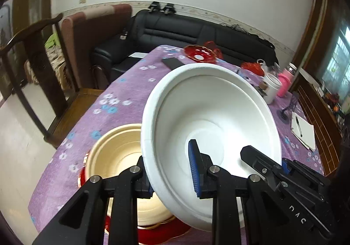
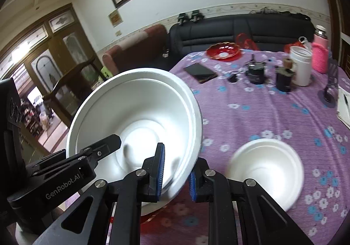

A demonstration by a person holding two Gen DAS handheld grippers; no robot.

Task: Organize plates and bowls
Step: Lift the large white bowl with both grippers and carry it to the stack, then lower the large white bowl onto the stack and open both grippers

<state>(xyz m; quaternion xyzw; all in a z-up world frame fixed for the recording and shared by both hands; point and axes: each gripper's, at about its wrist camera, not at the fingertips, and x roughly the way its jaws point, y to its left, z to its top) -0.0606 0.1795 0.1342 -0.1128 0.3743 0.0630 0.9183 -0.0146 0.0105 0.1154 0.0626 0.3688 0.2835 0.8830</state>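
Two tongs clamp one white bowl (image 1: 210, 126) by opposite rims, tilted, lifted above the purple desk (image 1: 122, 96). Left tongs (image 1: 172, 181) and right tongs (image 2: 175, 176) both angle downward. Cream bowl (image 1: 116, 157) below; small white bowl (image 2: 265, 170) alongside.

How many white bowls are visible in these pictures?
2. A large white bowl is clamped at its rim by both claws, left claw and right claw. A smaller white bowl lies on the purple tablecloth. Others may be hidden behind them.
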